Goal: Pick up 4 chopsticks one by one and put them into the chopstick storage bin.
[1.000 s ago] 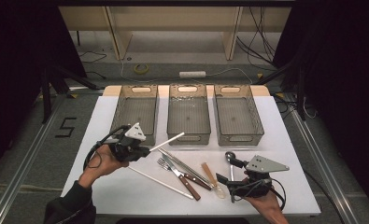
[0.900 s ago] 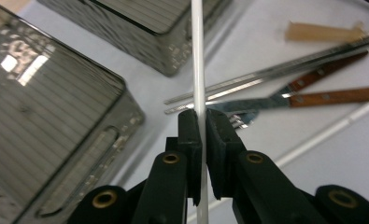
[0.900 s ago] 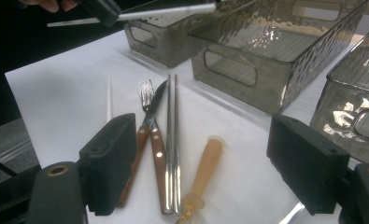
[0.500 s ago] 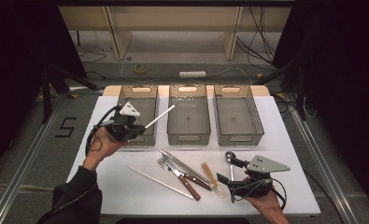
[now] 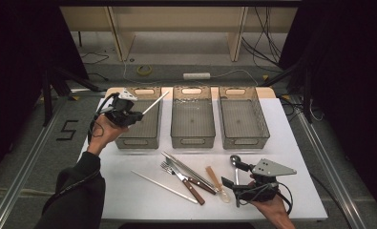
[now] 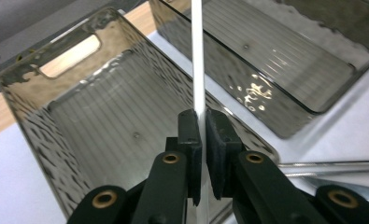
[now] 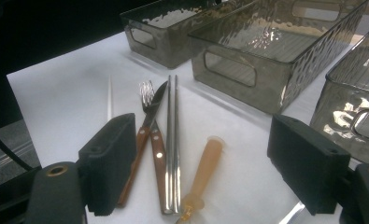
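My left gripper (image 5: 137, 116) is shut on a white chopstick (image 5: 155, 102) and hangs over the left grey bin (image 5: 150, 141). The stick points up and right across that bin. In the left gripper view the chopstick (image 6: 198, 70) is pinched between the pads of my left gripper (image 6: 202, 126), with the left bin's ribbed floor (image 6: 117, 135) below it. My right gripper (image 5: 230, 185) rests open at the table's front right. In the right gripper view my right gripper (image 7: 215, 172) has its jaws wide apart over an orange-handled spoon (image 7: 203, 172), without touching it.
On the white table lie a second white chopstick (image 5: 164, 187), a fork (image 5: 172, 172), a wood-handled knife (image 5: 195, 183), metal chopsticks (image 5: 186, 169) and a dark spoon (image 5: 235, 162). The middle bin (image 5: 192, 141) and the right bin (image 5: 243, 141) stand behind them.
My left gripper has carried the white chopstick away from the cutlery, up and back, to above the left bin. The right gripper has stayed where it was.
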Demonstrator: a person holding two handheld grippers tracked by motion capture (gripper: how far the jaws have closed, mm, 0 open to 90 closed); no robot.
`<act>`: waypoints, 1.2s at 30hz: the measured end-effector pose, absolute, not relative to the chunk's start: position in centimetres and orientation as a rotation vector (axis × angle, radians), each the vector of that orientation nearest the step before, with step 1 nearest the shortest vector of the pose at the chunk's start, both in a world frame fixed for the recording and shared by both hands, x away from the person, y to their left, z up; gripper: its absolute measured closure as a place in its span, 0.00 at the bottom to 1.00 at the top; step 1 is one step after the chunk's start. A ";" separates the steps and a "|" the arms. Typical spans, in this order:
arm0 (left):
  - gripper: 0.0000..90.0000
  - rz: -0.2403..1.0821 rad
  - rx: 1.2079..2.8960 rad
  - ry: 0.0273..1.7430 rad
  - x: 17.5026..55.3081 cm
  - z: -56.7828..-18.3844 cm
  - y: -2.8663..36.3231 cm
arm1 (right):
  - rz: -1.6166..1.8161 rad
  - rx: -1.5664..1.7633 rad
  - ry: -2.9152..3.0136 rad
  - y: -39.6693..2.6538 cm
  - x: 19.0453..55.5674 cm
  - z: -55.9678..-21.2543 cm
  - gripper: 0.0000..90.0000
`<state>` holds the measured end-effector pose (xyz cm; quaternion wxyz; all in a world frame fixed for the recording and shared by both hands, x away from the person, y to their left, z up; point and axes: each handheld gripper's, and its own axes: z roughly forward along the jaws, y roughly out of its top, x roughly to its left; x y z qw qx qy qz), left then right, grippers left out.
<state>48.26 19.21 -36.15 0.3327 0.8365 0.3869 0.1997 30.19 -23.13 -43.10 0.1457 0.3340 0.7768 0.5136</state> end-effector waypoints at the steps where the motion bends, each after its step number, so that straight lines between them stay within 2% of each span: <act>1: 0.94 0.517 2.176 1.017 48.5 -36.2 19.3 | 1.480 0.962 2.239 -23.1 30.2 -43.1 0.28; 12: 0.94 0.541 2.120 1.082 51.1 -36.8 20.8 | 1.485 0.971 2.240 -23.2 30.3 -43.2 0.28; 36: 0.94 0.536 2.154 1.162 53.1 -40.2 20.9 | 1.495 0.974 2.244 -23.2 30.3 -43.2 0.28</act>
